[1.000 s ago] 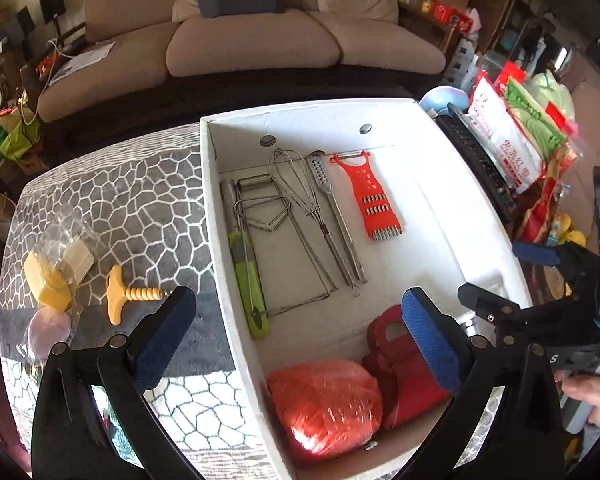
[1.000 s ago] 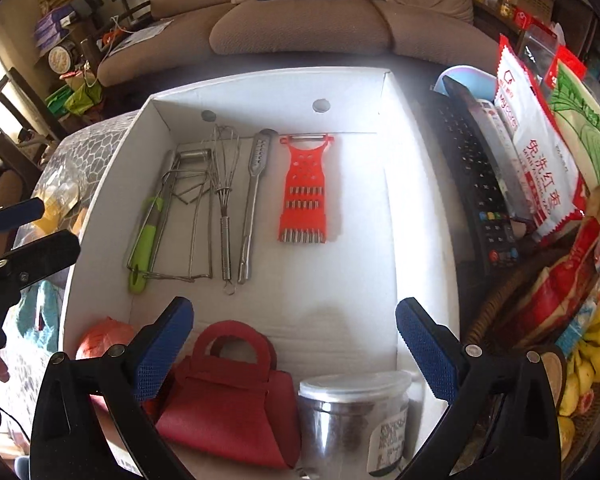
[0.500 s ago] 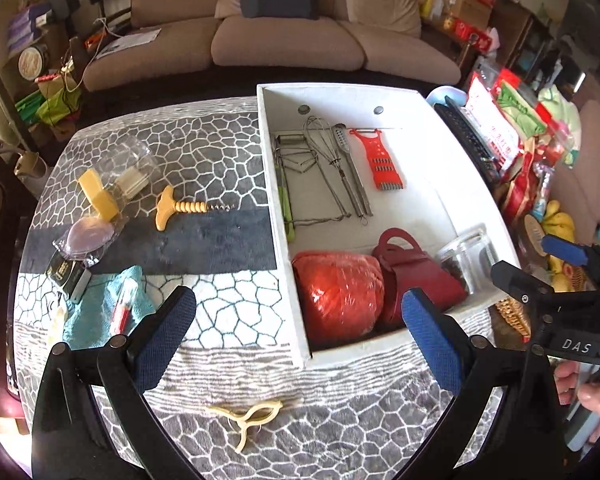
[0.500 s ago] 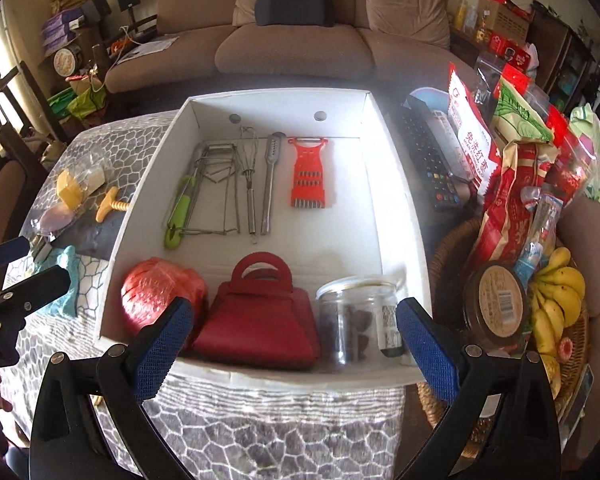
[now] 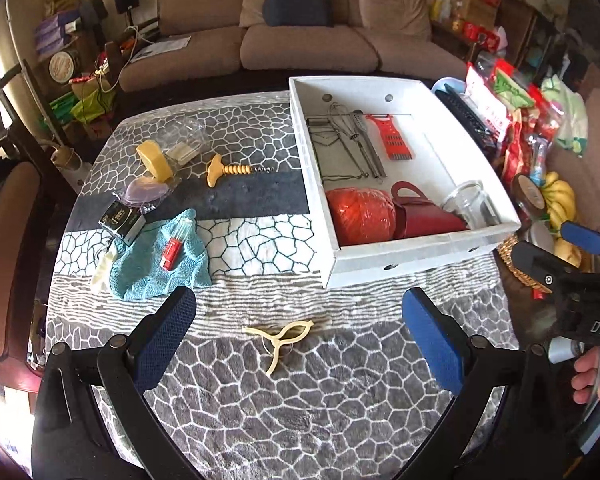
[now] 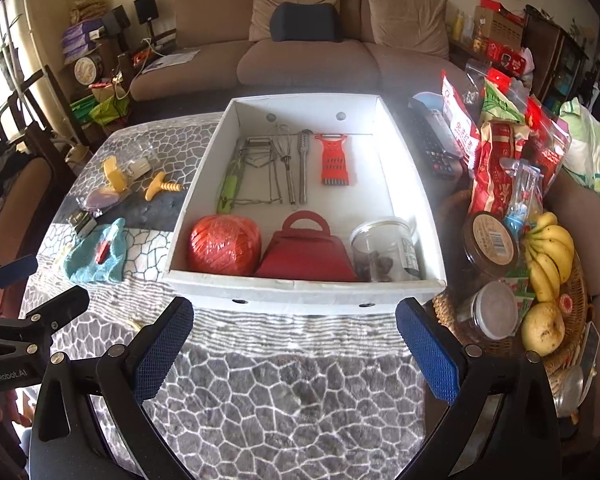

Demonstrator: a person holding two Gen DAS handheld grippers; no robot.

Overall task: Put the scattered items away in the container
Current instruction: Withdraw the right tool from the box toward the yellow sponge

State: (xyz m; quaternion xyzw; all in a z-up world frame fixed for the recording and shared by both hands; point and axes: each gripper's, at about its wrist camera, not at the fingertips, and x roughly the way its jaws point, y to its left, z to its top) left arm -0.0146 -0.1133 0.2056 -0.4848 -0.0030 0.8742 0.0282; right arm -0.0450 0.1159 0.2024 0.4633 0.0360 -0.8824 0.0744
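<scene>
Patterned table [image 5: 320,392]; both grippers [image 5: 300,336] [image 6: 294,338] spread, empty; cream clip [image 5: 278,334] (left view only); fruit basket [image 6: 548,276] right view.

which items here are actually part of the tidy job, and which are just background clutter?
Job items:
white box
corkscrew
cream clip
teal cloth with red tube
yellow tape
small black box

Just lying about:
bananas
snack bags
remote
sofa

Both the left gripper and right gripper are open and empty.

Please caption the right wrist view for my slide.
Open right gripper faces white cardboard box holding red twine ball.
</scene>
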